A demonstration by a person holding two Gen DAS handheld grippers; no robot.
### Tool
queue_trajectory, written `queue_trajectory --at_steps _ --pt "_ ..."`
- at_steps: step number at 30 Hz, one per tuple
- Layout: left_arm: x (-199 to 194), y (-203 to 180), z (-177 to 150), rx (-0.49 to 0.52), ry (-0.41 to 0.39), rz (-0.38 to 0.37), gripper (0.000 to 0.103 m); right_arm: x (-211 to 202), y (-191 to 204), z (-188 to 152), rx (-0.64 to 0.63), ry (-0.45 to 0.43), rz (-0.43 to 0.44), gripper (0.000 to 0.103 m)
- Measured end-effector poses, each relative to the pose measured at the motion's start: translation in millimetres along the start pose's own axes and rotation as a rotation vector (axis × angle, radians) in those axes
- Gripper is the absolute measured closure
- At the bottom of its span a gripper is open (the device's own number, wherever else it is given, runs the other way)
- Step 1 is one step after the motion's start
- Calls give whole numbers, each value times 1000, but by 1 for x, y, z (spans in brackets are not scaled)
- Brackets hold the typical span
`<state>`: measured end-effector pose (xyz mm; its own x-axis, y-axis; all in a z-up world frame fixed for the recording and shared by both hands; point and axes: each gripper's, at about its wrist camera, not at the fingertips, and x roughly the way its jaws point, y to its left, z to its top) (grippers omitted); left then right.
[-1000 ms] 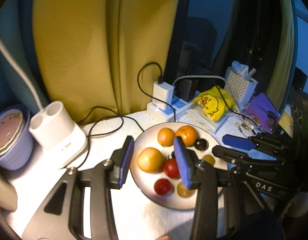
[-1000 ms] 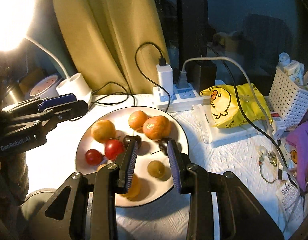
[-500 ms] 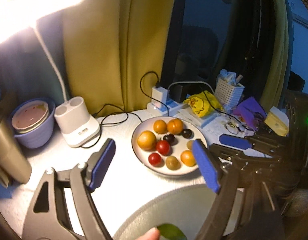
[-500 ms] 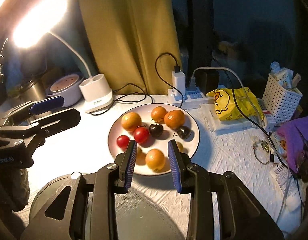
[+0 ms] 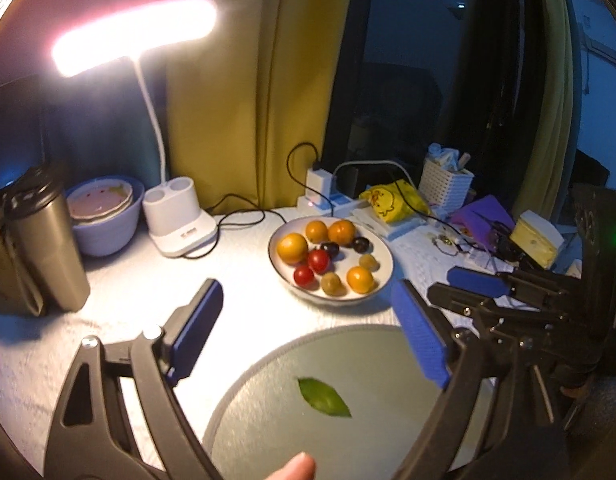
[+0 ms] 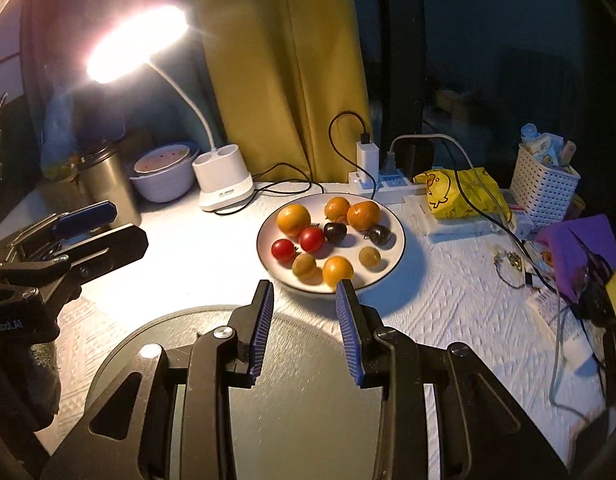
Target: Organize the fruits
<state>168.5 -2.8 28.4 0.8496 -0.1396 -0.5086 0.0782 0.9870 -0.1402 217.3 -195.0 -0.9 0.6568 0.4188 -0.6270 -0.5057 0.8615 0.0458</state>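
Note:
A white plate [image 5: 381, 256] [image 6: 395, 254] holds several fruits: oranges [image 6: 294, 219], red tomatoes [image 6: 311, 239], dark plums [image 6: 335, 232] and small yellow-green fruits [image 6: 369, 257]. A grey round plate [image 5: 367, 360] [image 6: 308, 400] lies nearer, with one green leaf [image 5: 323, 396] on it. My left gripper [image 5: 304, 320] is wide open and empty above the grey plate. My right gripper [image 6: 304, 298] is open and empty, just short of the white plate's near rim. It also shows in the left wrist view [image 5: 479, 284], and the left gripper shows in the right wrist view [image 6: 92, 224].
A lit desk lamp [image 6: 224, 184] stands at the back, beside a lilac bowl [image 5: 104, 216] and a steel flask [image 5: 48, 240]. A power strip with cables [image 6: 383, 180], a yellow snack bag [image 6: 463, 192], a white basket [image 6: 543, 184] and purple clutter [image 6: 575, 248] crowd the right.
Both grippers have drawn back and up from the white plate to above the grey plate. The left gripper has opened wide. The lamp has come into view.

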Motion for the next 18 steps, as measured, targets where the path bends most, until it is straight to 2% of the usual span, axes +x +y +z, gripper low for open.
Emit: queue_trajectory --at_steps 8,11,15,18 --pt "-38 -7 -10 11 -35 26 15 -33 14 -11 -10 -24 -12 67" --pt "-52 -9 -10 12 -53 31 15 -47 19 -13 -13 -41 -14 58" --pt "-73 -15 -11 13 -82 36 15 -68 24 -13 -23 -70 -23 56" --pt "-86 -18 -9 11 -106 38 15 -84 28 -12 -30 -94 -34 50"
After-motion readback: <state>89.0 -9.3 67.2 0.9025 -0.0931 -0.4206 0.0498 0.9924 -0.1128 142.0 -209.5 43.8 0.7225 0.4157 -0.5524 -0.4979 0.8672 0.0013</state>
